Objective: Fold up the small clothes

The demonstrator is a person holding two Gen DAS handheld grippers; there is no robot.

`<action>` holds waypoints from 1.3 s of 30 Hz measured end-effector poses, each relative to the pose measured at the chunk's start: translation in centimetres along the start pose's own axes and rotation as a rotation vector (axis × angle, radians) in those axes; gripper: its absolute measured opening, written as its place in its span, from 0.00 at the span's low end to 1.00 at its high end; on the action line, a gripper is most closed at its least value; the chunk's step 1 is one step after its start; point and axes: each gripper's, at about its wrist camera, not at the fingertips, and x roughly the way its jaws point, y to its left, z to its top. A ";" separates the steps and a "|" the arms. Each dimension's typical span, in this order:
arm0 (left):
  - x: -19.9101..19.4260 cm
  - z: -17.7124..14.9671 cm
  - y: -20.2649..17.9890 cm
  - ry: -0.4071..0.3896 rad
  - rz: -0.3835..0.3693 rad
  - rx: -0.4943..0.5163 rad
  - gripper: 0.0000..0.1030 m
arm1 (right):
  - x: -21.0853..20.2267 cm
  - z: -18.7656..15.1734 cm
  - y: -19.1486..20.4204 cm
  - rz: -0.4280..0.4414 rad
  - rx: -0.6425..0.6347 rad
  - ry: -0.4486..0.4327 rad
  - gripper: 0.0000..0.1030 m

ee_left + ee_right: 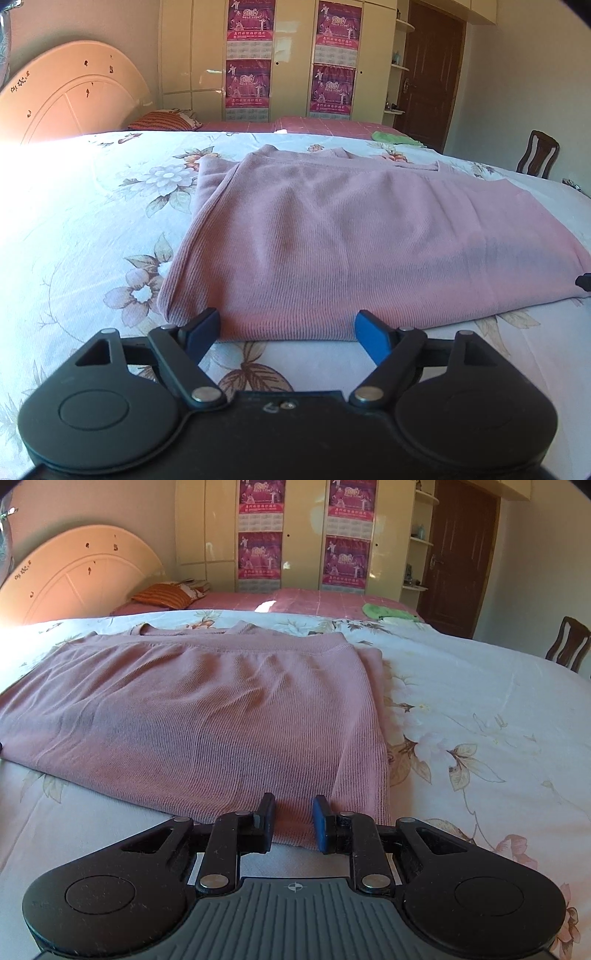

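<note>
A pink ribbed garment [351, 229] lies folded flat on the floral bedsheet [92, 229], with its neckline at the far side. My left gripper [286, 332] stands open at the garment's near left edge. Its blue pads [373, 338] are wide apart on either side of the hem and do not press it. In the right wrist view the same garment [203, 709] fills the left and middle. My right gripper [293, 819] is at its near right corner, jaws narrow, with a tongue of the cloth's edge drawn in between the pads.
A curved cream headboard [74, 96] stands at the far left. Behind it are a wardrobe with pink posters [251, 59] and a brown door [432, 70]. A second bed with a pink cover [314, 598] carries a green cloth [388, 613]. A wooden chair [569, 642] stands at the right.
</note>
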 end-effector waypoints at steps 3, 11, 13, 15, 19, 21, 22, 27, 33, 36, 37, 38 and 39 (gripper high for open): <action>-1.5 0.3 0.5 -0.007 -0.002 -0.045 0.74 | -0.8 0.7 -0.2 -0.008 0.025 -0.014 0.20; -3.0 -3.3 6.0 -0.029 -0.237 -0.622 0.67 | -3.7 1.4 1.9 0.093 0.067 -0.082 0.20; -2.1 -3.7 7.4 -0.054 -0.277 -0.789 0.67 | -3.7 1.7 3.3 0.125 0.053 -0.089 0.20; -1.1 -3.2 7.8 -0.062 -0.281 -0.850 0.65 | -3.4 2.1 4.7 0.151 0.031 -0.099 0.20; 1.0 -1.7 7.6 -0.081 -0.273 -0.843 0.65 | -1.9 4.0 7.0 0.217 0.040 -0.118 0.19; 1.9 -1.2 7.5 -0.103 -0.268 -0.859 0.64 | -1.0 4.9 7.9 0.244 0.043 -0.126 0.19; 2.4 -0.8 7.5 -0.107 -0.263 -0.866 0.60 | -0.5 5.3 8.3 0.254 0.045 -0.126 0.19; 3.9 0.0 7.8 -0.124 -0.235 -0.893 0.49 | 2.6 7.0 9.6 0.296 0.079 -0.111 0.19; 5.8 0.6 8.9 -0.096 -0.219 -0.961 0.18 | 5.1 8.0 10.2 0.322 0.096 -0.084 0.08; 6.0 0.5 9.3 -0.099 -0.238 -0.960 0.10 | 5.6 8.3 10.9 0.332 0.082 -0.092 0.03; 5.4 0.4 9.1 -0.122 -0.254 -0.953 0.09 | 5.8 8.3 11.0 0.334 0.079 -0.093 0.03; 4.9 0.4 9.0 -0.150 -0.272 -0.946 0.08 | 6.0 8.4 11.1 0.336 0.078 -0.091 0.03; 4.2 0.5 8.9 -0.189 -0.296 -0.931 0.08 | 6.3 8.4 11.2 0.340 0.076 -0.087 0.03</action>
